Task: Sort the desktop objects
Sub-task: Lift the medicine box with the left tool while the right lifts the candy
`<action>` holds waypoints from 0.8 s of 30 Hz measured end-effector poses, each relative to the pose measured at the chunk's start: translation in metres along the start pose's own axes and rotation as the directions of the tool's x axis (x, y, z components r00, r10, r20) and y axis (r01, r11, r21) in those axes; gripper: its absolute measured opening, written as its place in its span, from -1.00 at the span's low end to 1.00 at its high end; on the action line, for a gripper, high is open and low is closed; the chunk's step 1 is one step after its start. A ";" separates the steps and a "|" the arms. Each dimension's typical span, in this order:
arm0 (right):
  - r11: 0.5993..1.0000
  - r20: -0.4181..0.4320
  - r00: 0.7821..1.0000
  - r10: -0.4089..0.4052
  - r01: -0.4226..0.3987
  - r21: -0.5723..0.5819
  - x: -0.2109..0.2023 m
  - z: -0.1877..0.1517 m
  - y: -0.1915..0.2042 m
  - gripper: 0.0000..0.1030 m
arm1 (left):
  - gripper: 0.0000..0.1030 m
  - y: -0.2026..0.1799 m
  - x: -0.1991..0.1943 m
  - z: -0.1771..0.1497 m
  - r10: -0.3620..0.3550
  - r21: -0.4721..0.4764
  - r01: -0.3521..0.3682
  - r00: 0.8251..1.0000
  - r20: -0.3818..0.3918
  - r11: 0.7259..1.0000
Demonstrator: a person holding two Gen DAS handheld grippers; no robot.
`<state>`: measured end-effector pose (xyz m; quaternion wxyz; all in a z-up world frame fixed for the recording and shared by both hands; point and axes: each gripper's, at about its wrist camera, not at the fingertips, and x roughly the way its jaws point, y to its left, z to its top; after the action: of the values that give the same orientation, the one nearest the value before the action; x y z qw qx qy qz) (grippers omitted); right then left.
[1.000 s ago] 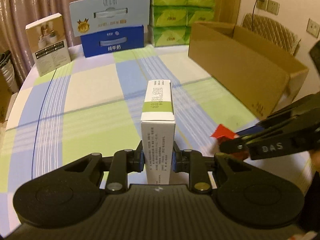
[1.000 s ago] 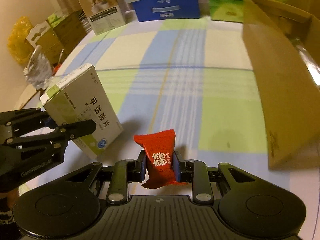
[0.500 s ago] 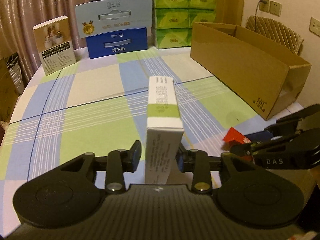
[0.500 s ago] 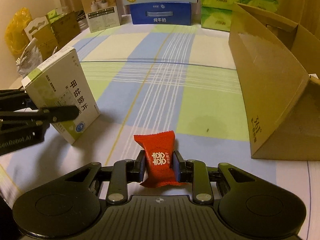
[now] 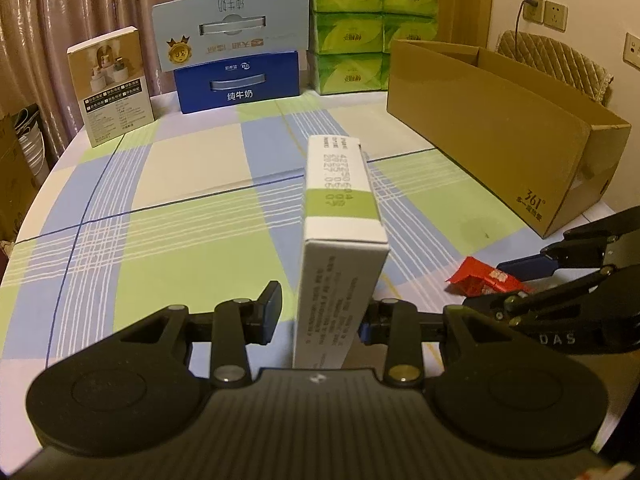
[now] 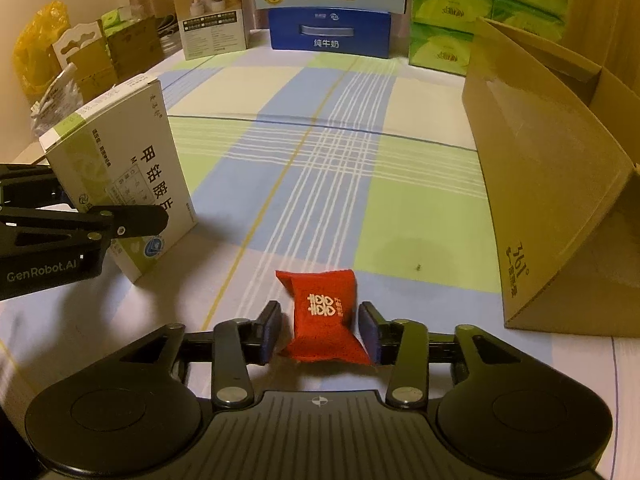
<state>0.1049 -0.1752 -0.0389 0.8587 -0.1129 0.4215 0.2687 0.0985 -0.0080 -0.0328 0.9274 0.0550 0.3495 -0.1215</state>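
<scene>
1. Nearest the right wrist camera, at 6 o'clock: right tongs (image 6: pixel 320 330) opening, pads standing clear on both sides of the red candy packet (image 6: pixel 322 314), which lies between them on the table (image 6: pixel 420 220).
2. At 6 o'clock in the left view: left tongs (image 5: pixel 320 314) slightly parted; a gap shows at the left pad, the right pad sits against the white medicine box (image 5: pixel 340 256). No real grip; the box stands on end on the cloth.
3. Mid-range, 2 o'clock: open cardboard box (image 5: pixel 500 140), no sorted items visible inside from here.
4. Far edge, 12 o'clock: milk cartons (image 5: pixel 236 80), green tissue packs (image 5: pixel 352 28).
5. Judgement: both items look set down outside the carton; sorting seems barely begun.
</scene>
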 end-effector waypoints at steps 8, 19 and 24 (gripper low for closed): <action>1.000 0.013 1.000 -0.012 0.012 -0.003 0.002 0.000 0.000 -0.06 | -0.39 0.000 0.002 -0.001 -0.011 -0.012 0.012 1.000 0.010 1.000; 1.000 0.019 1.000 -0.011 0.012 -0.018 0.002 -0.001 0.003 -0.15 | -0.40 0.001 0.005 -0.001 -0.009 -0.034 0.009 1.000 0.007 0.999; 1.000 0.022 1.000 -0.010 0.010 -0.022 0.002 0.000 0.005 -0.20 | -0.56 0.000 0.006 -0.002 -0.008 -0.030 0.008 1.000 0.000 1.000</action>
<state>0.1033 -0.1708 -0.0408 0.8634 -0.1214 0.4084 0.2702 0.1019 -0.0087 -0.0379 0.9276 0.0398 0.3515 -0.1202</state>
